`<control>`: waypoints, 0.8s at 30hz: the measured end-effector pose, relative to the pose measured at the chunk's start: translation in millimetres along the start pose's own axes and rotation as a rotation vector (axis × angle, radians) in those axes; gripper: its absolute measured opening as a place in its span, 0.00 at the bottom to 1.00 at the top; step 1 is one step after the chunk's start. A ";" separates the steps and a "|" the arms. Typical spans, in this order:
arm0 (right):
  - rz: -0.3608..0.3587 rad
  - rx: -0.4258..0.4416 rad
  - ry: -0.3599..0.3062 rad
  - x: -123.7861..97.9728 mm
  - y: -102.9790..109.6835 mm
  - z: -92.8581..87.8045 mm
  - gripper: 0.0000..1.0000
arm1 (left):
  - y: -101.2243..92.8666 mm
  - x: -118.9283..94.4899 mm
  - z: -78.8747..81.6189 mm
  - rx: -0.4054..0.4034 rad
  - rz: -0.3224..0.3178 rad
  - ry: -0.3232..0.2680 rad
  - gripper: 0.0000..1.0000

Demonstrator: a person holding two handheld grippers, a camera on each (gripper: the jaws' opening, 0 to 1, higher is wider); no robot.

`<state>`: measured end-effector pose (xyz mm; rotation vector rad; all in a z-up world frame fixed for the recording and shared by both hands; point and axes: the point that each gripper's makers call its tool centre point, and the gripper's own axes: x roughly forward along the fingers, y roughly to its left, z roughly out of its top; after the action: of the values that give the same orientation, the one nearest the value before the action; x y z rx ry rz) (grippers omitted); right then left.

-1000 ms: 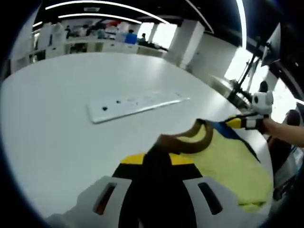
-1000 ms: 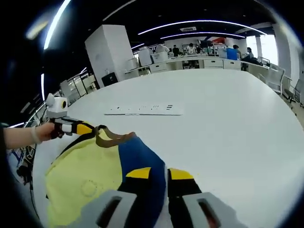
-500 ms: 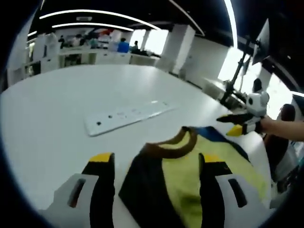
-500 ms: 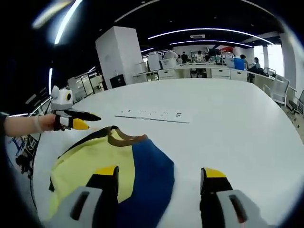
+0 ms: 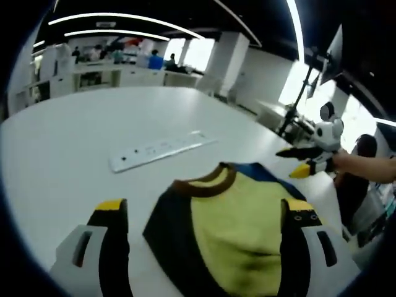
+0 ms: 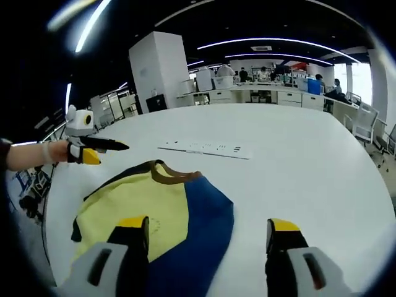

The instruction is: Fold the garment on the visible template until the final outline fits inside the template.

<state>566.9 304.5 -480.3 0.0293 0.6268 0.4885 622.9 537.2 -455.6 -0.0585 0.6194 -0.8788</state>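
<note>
A yellow garment (image 5: 241, 213) with a brown collar (image 5: 204, 182) and a dark side panel lies flat on the white table (image 5: 68, 154). My left gripper (image 5: 205, 205) hovers over its near edge, open, with nothing between the jaws. In the right gripper view the same garment (image 6: 139, 201) shows a blue panel (image 6: 201, 226), and my right gripper (image 6: 209, 224) stands open over it. Each gripper appears in the other's view, held in a hand and with jaws apart: the right gripper (image 5: 291, 162) beside the garment's far corner, the left gripper (image 6: 110, 153) just off the collar side.
A flat white strip (image 5: 161, 148) with small dark marks lies on the table beyond the collar, also seen as the strip (image 6: 207, 148). Desks, cabinets and people stand far off at the back. A person's forearm (image 5: 371, 167) reaches in near the table's edge.
One second ago both grippers were shut on the garment's edge. Both have since opened and let it go, and it now lies flat on the table with the grippers drawn back.
</note>
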 end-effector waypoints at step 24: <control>0.009 -0.064 0.007 -76.5 46.1 -21.3 0.75 | -36.1 -89.6 -18.0 -0.027 0.050 -0.078 0.98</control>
<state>481.4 308.6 -447.2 -0.0299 0.6183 0.5176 545.4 583.3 -416.5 -0.1007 0.5576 -0.8164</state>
